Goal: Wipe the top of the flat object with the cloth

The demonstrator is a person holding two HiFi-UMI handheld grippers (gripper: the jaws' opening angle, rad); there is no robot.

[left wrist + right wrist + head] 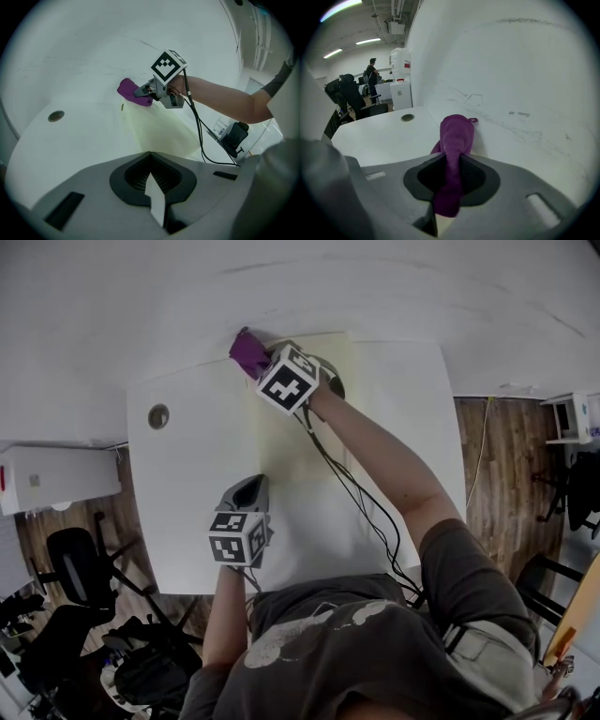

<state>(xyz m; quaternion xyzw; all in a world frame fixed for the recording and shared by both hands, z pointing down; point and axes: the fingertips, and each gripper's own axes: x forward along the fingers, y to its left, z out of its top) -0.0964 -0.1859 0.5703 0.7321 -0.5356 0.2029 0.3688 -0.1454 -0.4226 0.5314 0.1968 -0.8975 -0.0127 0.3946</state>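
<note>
A pale yellow flat sheet (375,427) (154,131) lies on the white table (187,502). My right gripper (258,360) (140,93) (450,173) is shut on a purple cloth (248,352) (130,89) (457,136). The cloth rests at the sheet's far left corner, close to the wall. My left gripper (248,491) (152,180) sits at the sheet's near left edge. Its jaws are closed on a thin pale strip, which looks like the sheet's edge.
A round grommet hole (158,415) (56,116) (407,117) is in the table left of the sheet. A black cable (356,502) trails from the right gripper across the sheet. A white wall borders the far side. Office chairs (75,568) stand at the lower left.
</note>
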